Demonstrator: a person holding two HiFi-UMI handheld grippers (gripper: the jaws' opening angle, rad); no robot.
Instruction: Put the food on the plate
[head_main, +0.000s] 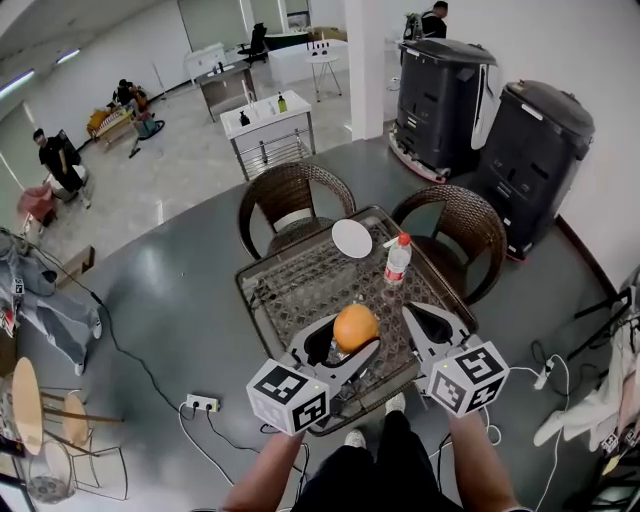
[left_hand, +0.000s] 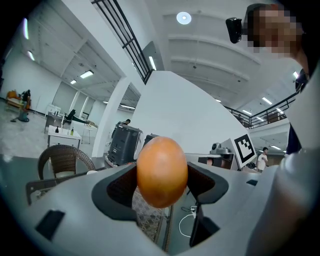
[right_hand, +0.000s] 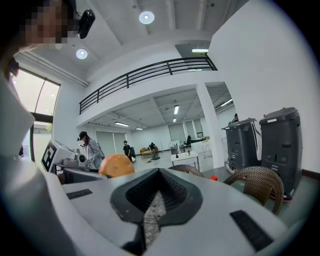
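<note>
the left gripper is pinching a smooth, orange-coloured, egg-shaped fruit between its dark, ridged pads, the two grey jaws spread only as far as the fruit's width. the grip sits about the fruit's middle, and most of its glossy skin bulges above and below the pads. beside it the right gripper holds nothing. its jaws are pressed almost together, with only a thin slit between the pads, and it hangs level with the other one.

both are held above the near edge of a square glass-topped table, which has woven wicker showing under the glass and a dark frame round it. the fruit is lifted clear of the surface, so i'd say the pick-up is done and the carry is in hand.

the round white plate lies flat at the far edge of the table, well apart from the fruit and bare. a clear plastic bottle with a red cap stands upright near the right edge, just to the right of the plate.

the next move, as i judge it, is to reach forward across the table, keep left of the bottle, lower the fruit to the middle of the plate and ease the jaws apart gently. the plate looks shallow and slick and the fruit is rounded, so it could roll off.

two brown wicker armchairs stand behind the far edge.
</note>
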